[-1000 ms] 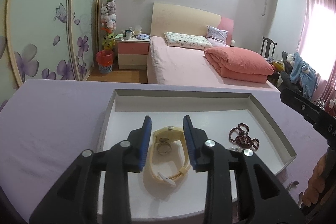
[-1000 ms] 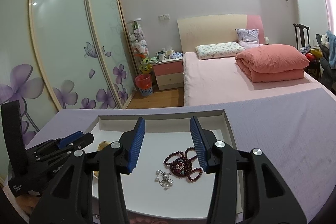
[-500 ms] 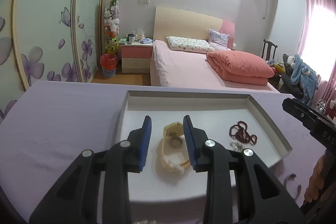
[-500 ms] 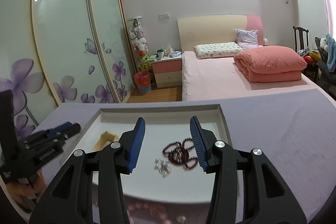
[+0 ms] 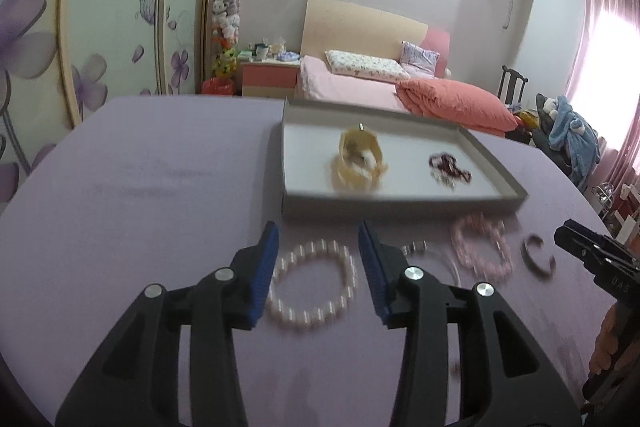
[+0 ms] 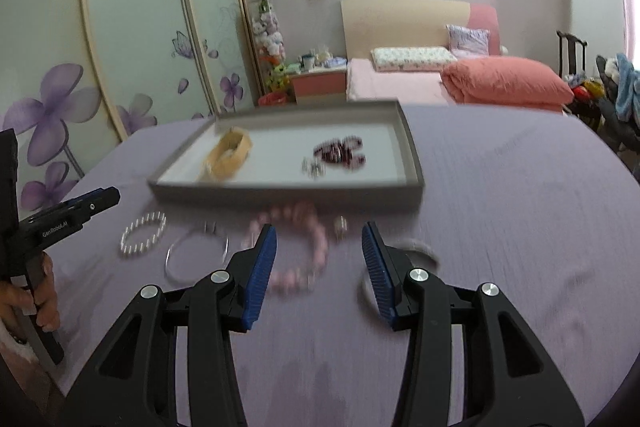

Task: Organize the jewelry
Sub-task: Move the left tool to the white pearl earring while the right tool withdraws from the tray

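A: Jewelry location? State what lay in the tray and what lay loose.

B: Watch and dark beads lay in the tray. Pearl bracelet, pink bracelet, bangle and cuff lay on the counter, in front of the tray.

A: Tongs state?

B: Left tongs had just been opening; spread, empty. The pearl bracelet lay directly ahead between the tips, its ring flat. Right tongs stood spread, empty, with the pink bracelet ahead, slightly left.

A: Legible markings?

B: "GenRobot.AI" on the left tongs body, seen from the right wrist.
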Demonstrator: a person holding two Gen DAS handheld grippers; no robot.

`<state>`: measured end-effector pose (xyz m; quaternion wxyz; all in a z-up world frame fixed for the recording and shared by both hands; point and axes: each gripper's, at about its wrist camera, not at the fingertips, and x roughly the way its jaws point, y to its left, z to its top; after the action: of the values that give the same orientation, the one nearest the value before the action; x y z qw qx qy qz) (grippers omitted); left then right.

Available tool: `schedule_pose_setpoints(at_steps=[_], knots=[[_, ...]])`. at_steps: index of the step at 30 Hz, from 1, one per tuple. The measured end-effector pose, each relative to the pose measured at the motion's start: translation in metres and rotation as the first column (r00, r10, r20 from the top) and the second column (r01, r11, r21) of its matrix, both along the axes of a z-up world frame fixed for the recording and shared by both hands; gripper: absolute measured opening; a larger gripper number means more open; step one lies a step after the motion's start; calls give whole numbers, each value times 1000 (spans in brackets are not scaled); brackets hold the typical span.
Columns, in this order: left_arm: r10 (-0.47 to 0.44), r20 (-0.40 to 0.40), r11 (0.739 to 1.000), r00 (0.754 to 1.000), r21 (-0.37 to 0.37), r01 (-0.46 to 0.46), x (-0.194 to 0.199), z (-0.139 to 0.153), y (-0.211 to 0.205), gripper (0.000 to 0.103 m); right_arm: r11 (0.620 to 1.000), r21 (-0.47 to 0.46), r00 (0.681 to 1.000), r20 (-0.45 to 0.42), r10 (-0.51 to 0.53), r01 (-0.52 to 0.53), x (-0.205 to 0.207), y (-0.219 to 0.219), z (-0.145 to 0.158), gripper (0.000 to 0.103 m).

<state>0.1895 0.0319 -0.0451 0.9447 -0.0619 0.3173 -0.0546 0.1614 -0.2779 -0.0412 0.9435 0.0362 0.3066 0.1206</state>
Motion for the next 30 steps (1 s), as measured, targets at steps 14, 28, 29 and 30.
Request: schedule_pose_setpoints(at_steps=[14,28,29,30], knots=[[-175,-100,985,979,-14,174,-53,-23,-82,45,998,29,997,-38,-63,64,-46,-23,-14,46],[-168,-177,981,970,63,182,-42,-45,-112,19,997,53,998,-51,-46,48,-49,-23,-20,47],[-165,-176,982,970,65,179,-42,-46,-112,16,998,53,998,-52,-44,47,-49,-23,-21,47],[-166,-174,982,971,66,179,-44,-46,-111,16,998,52,998,-54,-43,46,-48,-22,-21,47]])
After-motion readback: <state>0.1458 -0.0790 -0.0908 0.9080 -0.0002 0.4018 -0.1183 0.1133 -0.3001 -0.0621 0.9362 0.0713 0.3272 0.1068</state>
